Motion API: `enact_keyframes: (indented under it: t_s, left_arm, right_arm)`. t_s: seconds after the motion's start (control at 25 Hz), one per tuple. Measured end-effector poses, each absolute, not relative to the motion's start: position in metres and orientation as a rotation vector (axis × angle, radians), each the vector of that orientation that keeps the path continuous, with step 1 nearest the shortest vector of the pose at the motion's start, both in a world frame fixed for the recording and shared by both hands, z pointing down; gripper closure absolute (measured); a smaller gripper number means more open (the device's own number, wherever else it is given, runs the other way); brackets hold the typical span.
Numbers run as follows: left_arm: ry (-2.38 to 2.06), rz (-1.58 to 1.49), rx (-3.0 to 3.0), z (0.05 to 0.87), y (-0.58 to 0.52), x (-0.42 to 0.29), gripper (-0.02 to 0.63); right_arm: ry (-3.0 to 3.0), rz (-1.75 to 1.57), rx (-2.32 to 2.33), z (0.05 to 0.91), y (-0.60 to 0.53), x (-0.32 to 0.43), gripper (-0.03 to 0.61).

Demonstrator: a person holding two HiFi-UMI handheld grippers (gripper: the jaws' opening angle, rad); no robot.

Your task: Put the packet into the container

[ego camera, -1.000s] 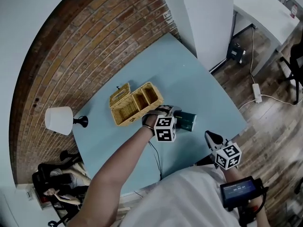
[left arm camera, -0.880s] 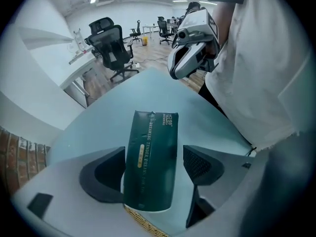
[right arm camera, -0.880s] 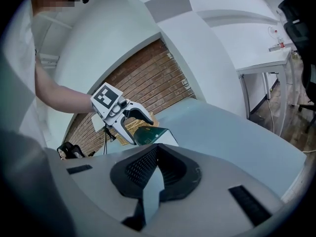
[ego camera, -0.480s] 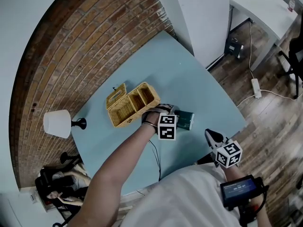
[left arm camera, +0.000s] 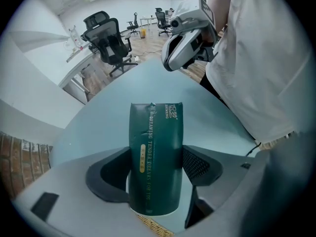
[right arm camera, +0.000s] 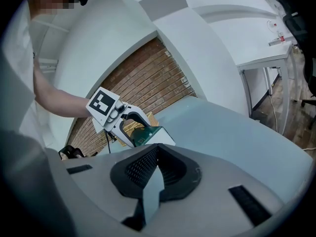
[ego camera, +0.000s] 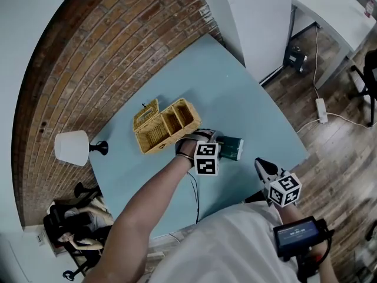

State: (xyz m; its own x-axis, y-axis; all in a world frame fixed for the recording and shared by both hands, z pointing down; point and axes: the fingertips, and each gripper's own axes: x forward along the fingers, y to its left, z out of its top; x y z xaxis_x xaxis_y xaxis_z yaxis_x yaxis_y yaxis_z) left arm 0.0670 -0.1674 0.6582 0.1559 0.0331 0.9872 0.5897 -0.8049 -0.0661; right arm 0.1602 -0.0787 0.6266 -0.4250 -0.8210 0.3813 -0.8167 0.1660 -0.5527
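Left claw (left arm camera: 156, 171) pinching the green packet (ego camera: 233, 149), just beside the wicker container (ego camera: 165, 126) mid-table (ego camera: 238, 102). Best play: firm squeeze, carry over an open compartment, lower end-first, then release. Right claw (right arm camera: 148, 180) pressed together, empty, at the near edge.

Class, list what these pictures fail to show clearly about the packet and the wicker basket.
- Inside of the basket: in the head view it is too small to tell whether its compartments hold anything.
- Most of the packet: in the head view it is covered by the left gripper.
- Gold label print on the packet: too small to read in the left gripper view.
- Most of the basket in the right gripper view: hidden behind the left gripper.
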Motion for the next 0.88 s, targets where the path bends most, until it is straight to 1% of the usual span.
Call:
enact_keyframes:
  t_s: [0.52, 0.88]
  left_arm:
    - [-0.344, -1.744, -2.258, 0.637, -0.142, 0.051, 0.275]
    - [-0.103, -1.792, -2.393, 0.620, -0.135, 0.013, 0.275]
  right_arm:
    - [2.507, -1.104, -1.581, 0.615, -0.103, 0.156, 0.571]
    - [2.648, -1.071, -1.414, 0.603, -0.129, 0.125, 0.571]
